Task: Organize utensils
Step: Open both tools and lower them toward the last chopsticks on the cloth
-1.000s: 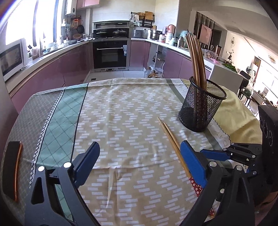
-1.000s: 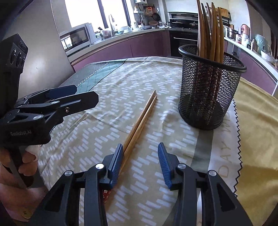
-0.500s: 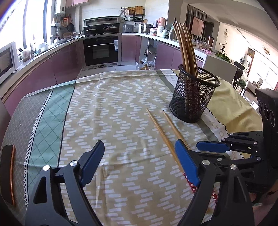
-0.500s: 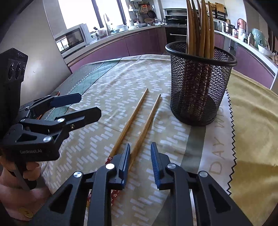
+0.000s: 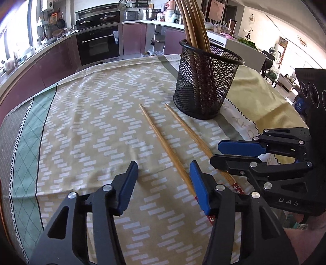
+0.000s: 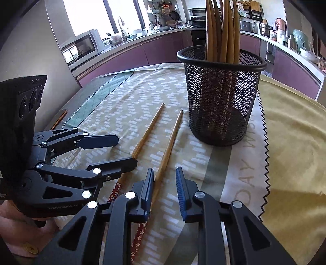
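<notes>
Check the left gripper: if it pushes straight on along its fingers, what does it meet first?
Probably the nearer loose wooden chopstick, which lies slantwise between the left gripper's half-open blue pads, then the patterned tablecloth beneath it. The black mesh holder sits farther off to the right. Depth is uncertain.

Pretty bright daylight in both views, pouring in from the blown-out kitchen windows [image 6: 87,16] at the back. The black wire-mesh cup [image 6: 221,95] throws a soft shadow onto the yellow cloth [image 6: 289,126]. Heavy fisheye bending: the purple counter line [image 5: 30,67] curves hard and the corners go dark. The middle is sharp, the far room a bit washed out.
</notes>
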`<act>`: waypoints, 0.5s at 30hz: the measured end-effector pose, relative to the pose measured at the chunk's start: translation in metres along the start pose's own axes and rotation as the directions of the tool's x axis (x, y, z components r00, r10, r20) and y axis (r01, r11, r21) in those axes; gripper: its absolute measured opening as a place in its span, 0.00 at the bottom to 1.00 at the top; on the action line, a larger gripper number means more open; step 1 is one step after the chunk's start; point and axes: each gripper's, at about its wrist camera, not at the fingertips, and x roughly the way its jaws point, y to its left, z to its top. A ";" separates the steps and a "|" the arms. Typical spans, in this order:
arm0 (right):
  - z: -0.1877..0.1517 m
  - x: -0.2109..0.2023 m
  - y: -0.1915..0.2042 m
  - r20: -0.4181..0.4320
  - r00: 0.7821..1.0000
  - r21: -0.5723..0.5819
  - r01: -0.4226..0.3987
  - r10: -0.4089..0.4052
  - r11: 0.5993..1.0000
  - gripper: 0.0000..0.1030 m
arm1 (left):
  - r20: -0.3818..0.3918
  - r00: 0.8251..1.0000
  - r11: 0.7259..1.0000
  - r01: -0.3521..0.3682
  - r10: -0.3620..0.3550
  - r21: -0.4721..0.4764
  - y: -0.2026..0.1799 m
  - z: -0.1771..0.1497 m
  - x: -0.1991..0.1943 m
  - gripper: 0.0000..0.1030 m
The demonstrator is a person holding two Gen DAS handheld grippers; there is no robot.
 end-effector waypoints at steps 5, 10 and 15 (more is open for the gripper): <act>0.000 0.000 -0.001 0.002 1.000 0.002 -0.004 0.004 1.000 0.19 | -0.004 1.000 1.000 -0.007 0.007 -0.002 -0.003 0.001 0.002 0.48; 0.000 0.000 -0.002 0.004 1.000 0.005 -0.005 0.005 1.000 0.18 | -0.004 1.000 1.000 -0.029 0.029 0.001 -0.006 0.003 0.003 0.39; 0.001 0.000 -0.003 0.005 1.000 0.005 -0.006 0.006 1.000 0.18 | -0.008 0.999 0.999 -0.032 0.032 -0.011 -0.005 0.004 0.004 0.26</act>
